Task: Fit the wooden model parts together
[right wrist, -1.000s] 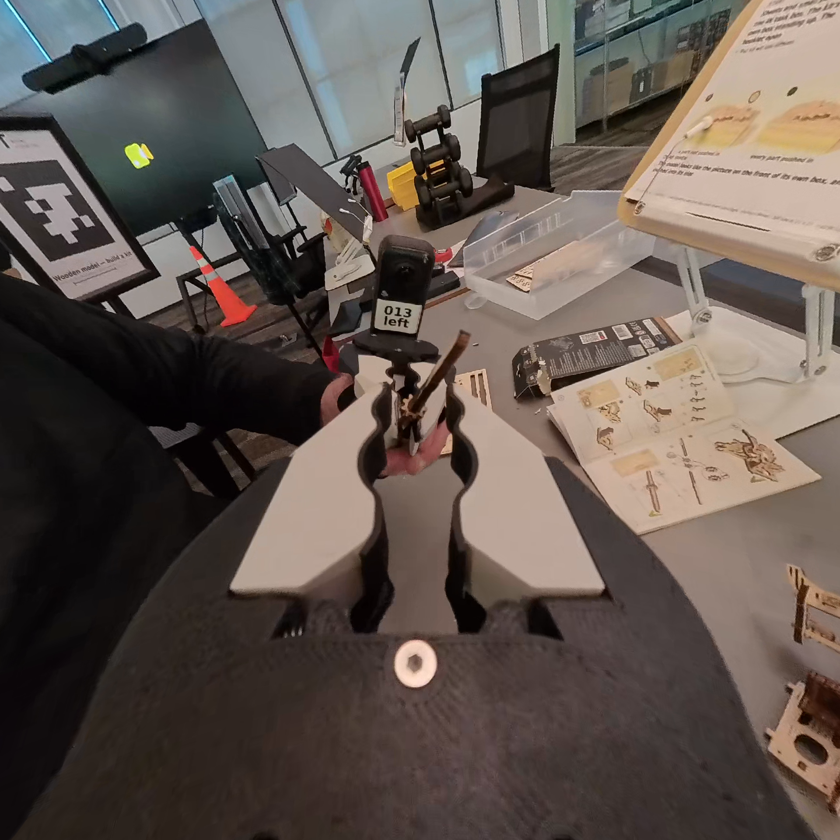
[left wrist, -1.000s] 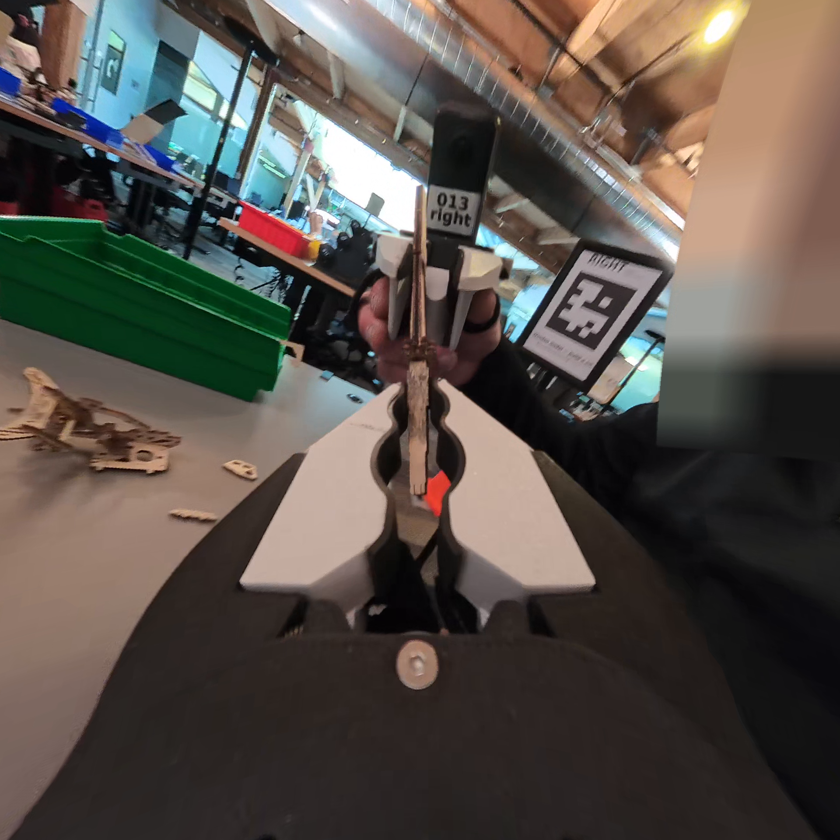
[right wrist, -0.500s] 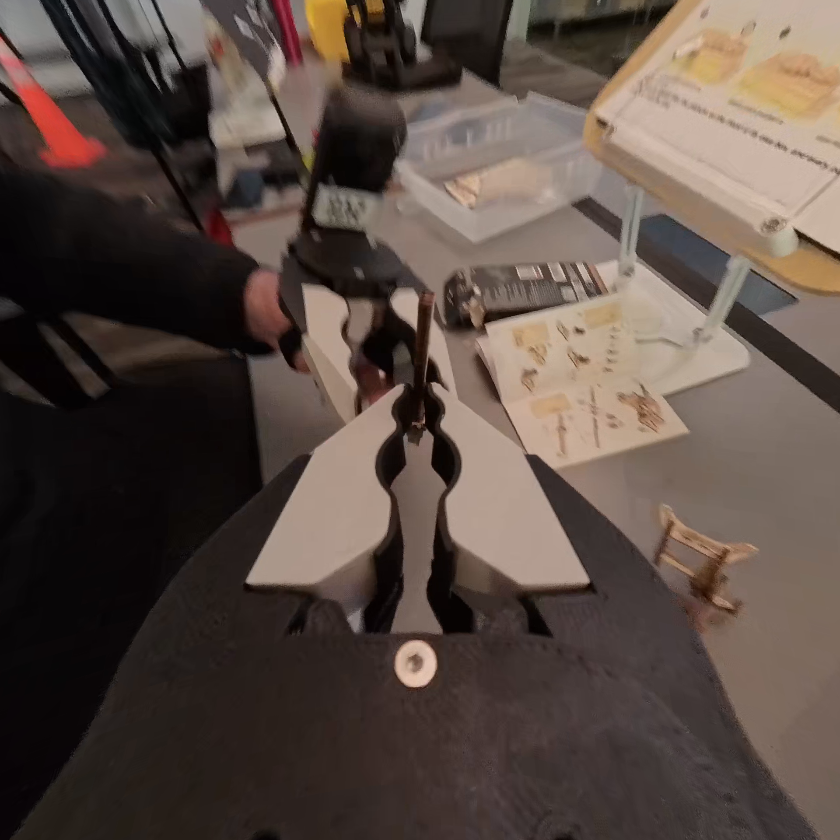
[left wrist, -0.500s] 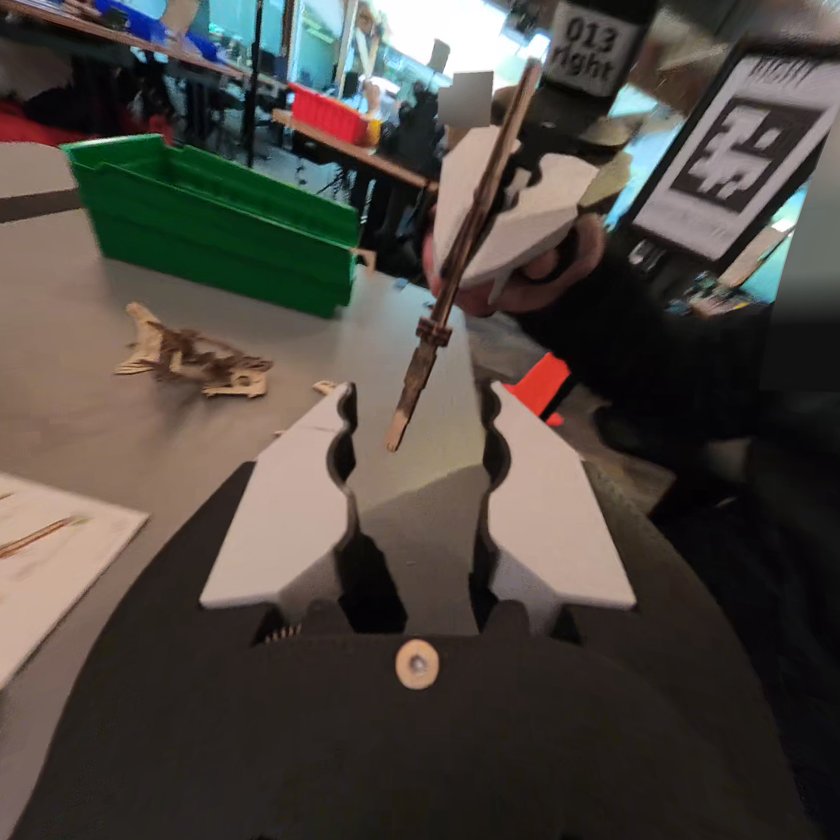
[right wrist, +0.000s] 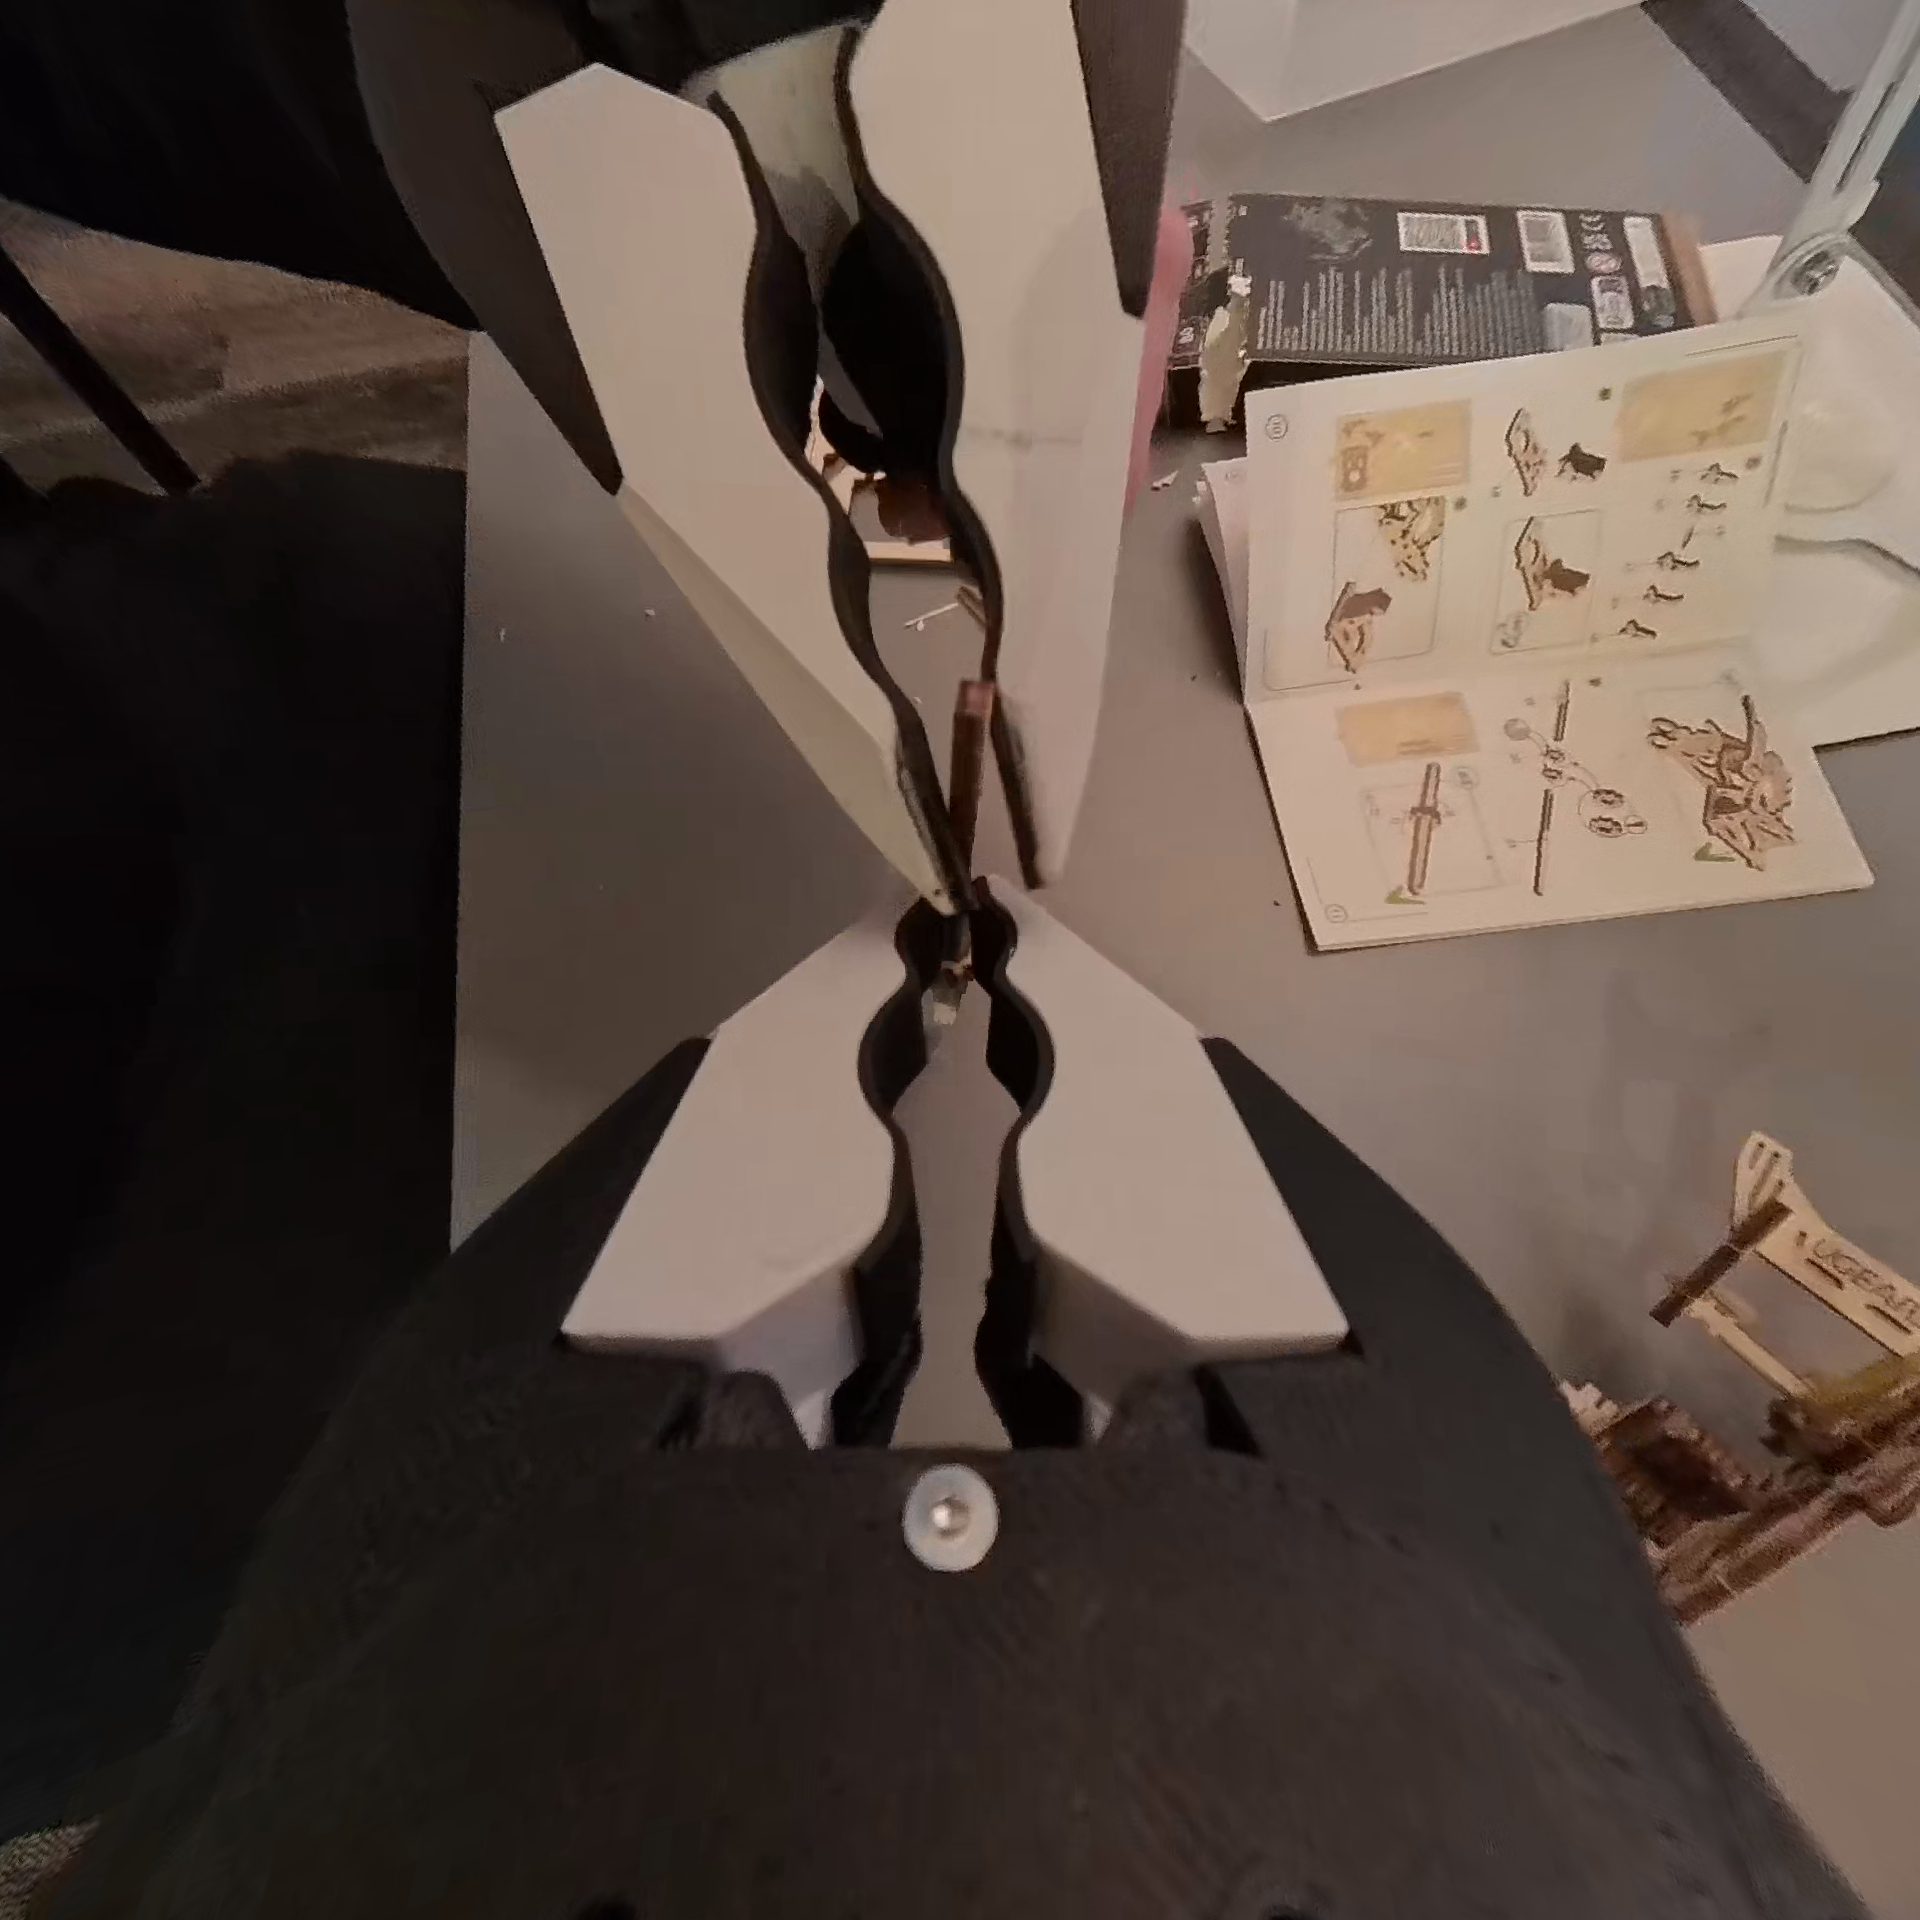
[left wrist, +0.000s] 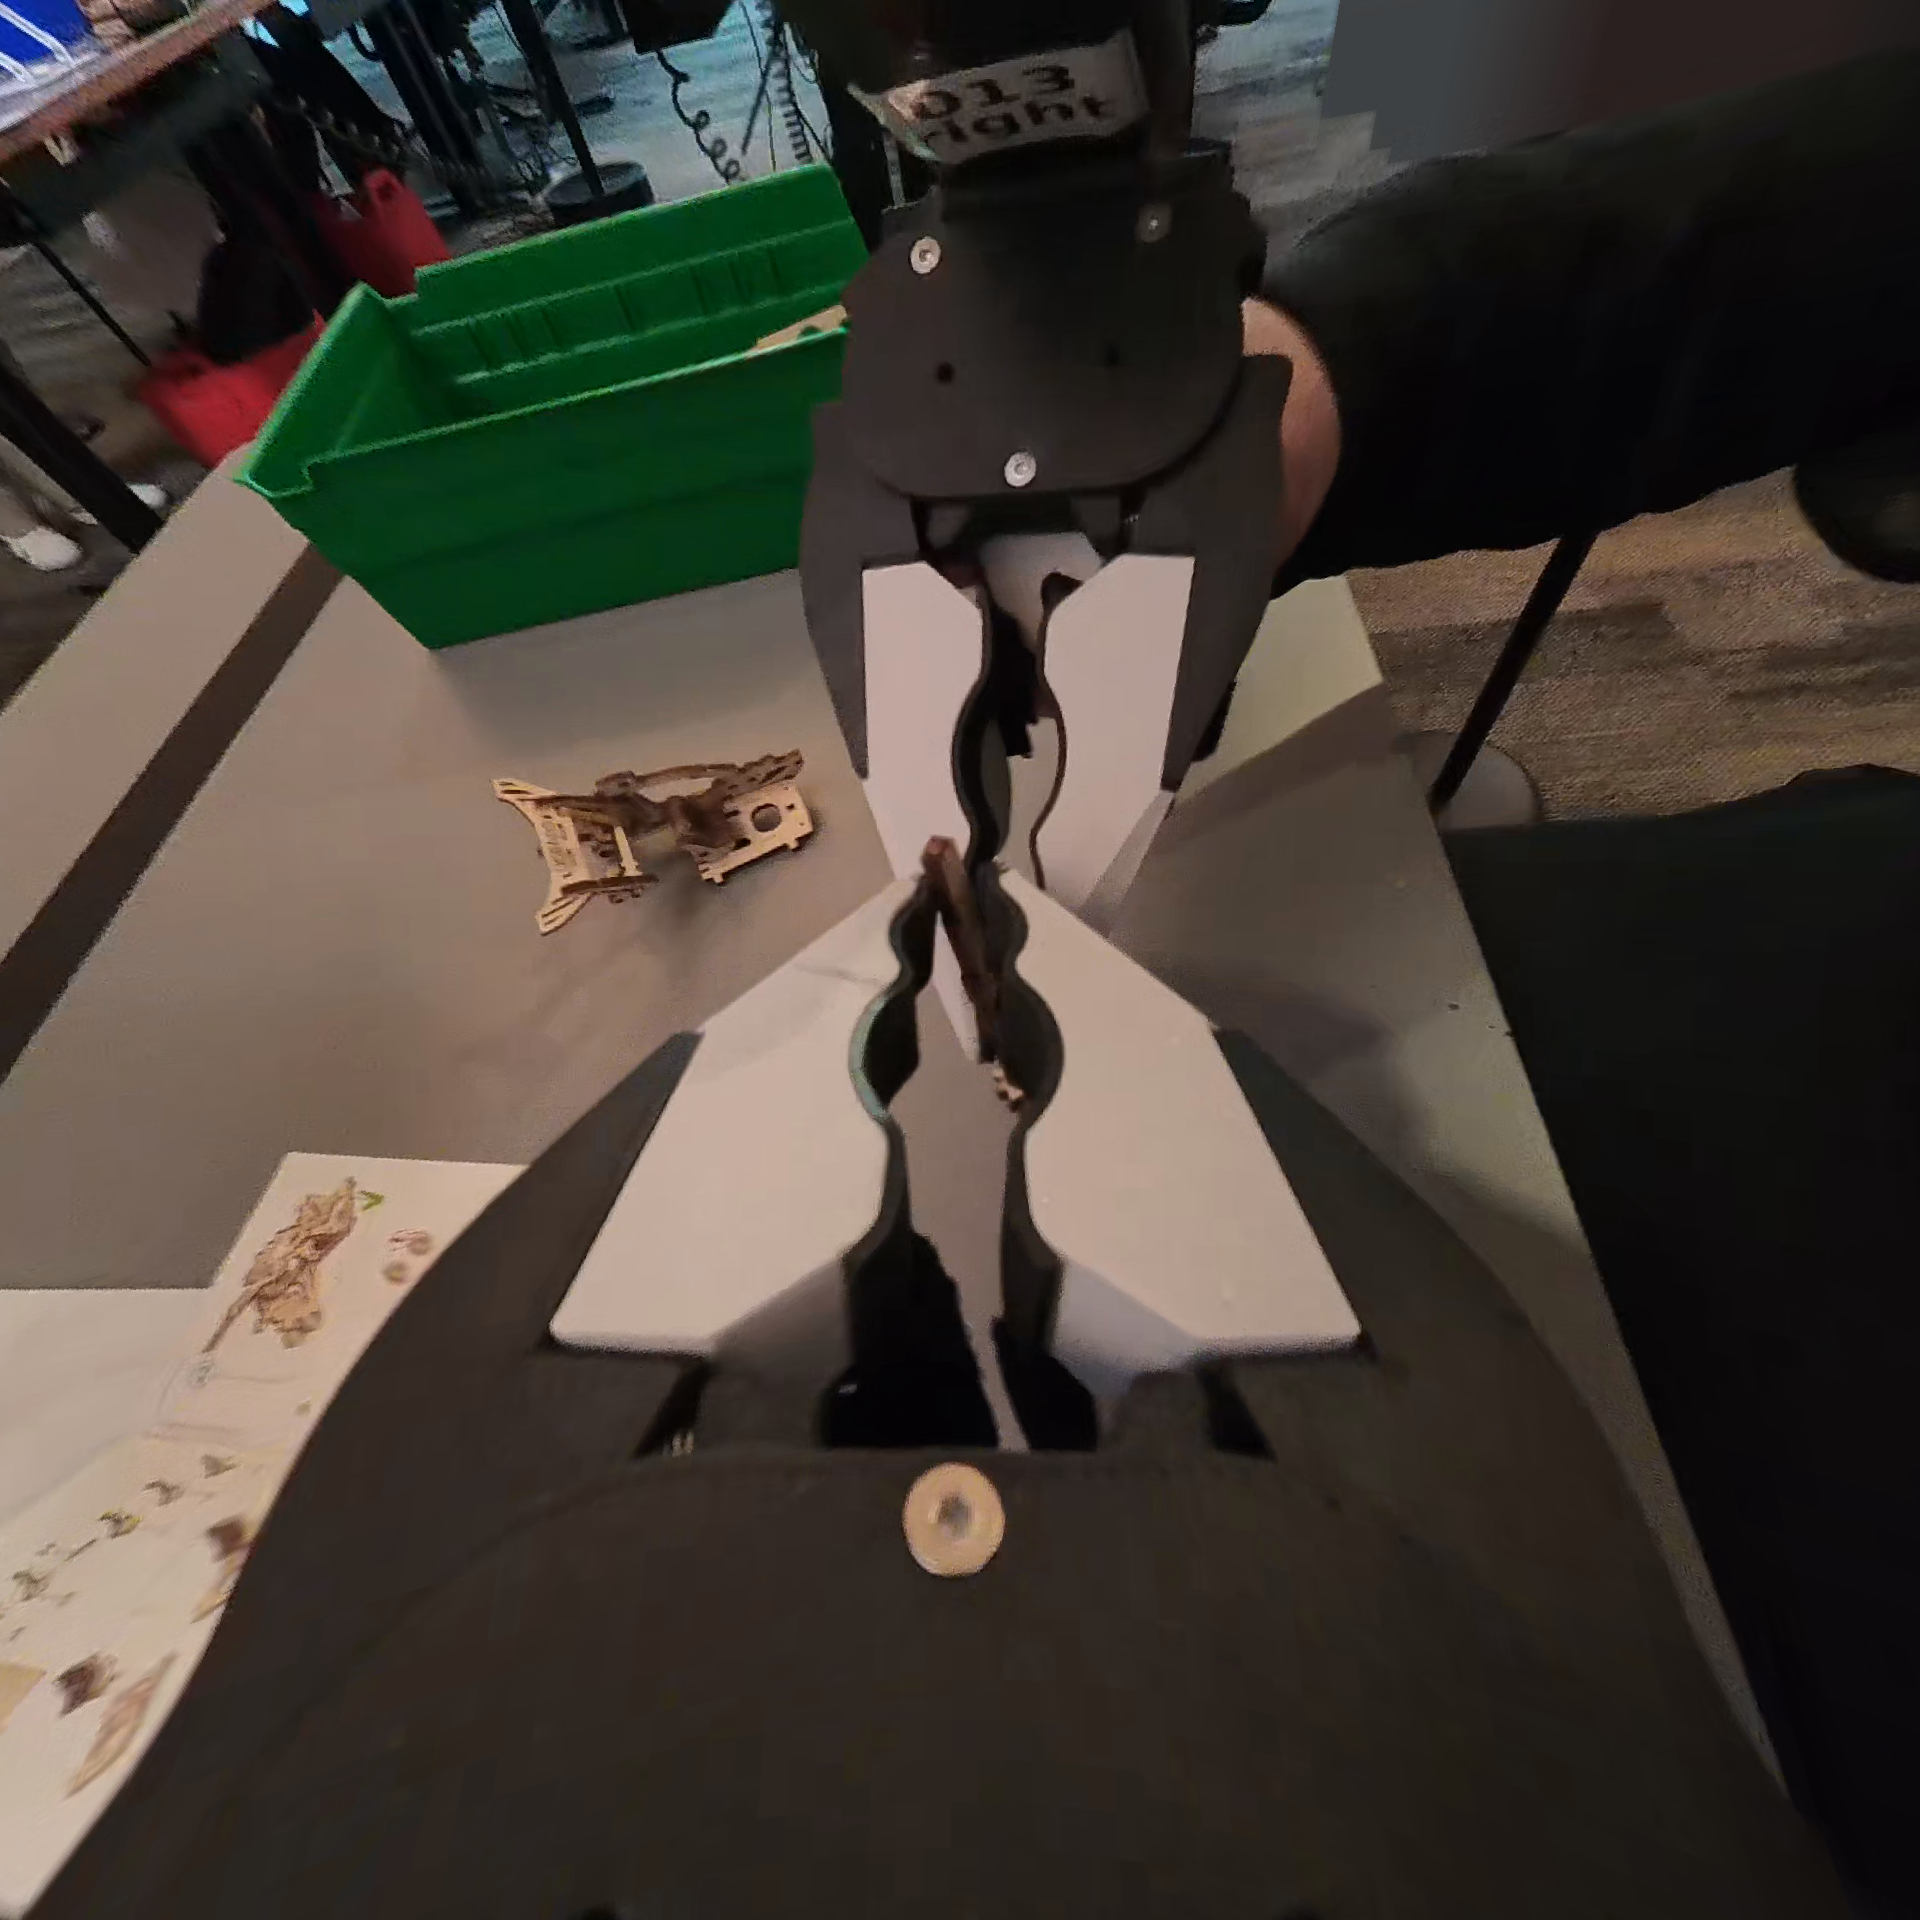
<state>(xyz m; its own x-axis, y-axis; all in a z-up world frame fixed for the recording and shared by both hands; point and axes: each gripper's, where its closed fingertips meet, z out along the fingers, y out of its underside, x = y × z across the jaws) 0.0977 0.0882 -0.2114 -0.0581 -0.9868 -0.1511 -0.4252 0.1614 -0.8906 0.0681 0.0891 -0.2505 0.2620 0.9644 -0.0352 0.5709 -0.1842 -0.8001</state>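
Right hand-held gripper, perhaps pinching wooden stick.

Tip to tip with right gripper: left gripper, wooden stick between both sets of tips. Left of left gripper on table: partly built wooden model; behind it, bin; nearer, at lower left, instruction sheet. Right of right gripper: instruction booklet, box behind it, wooden assembly nearer.

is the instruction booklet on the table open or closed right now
Open. The instruction booklet lies flat on the grey table, pages spread with assembly diagrams facing up.
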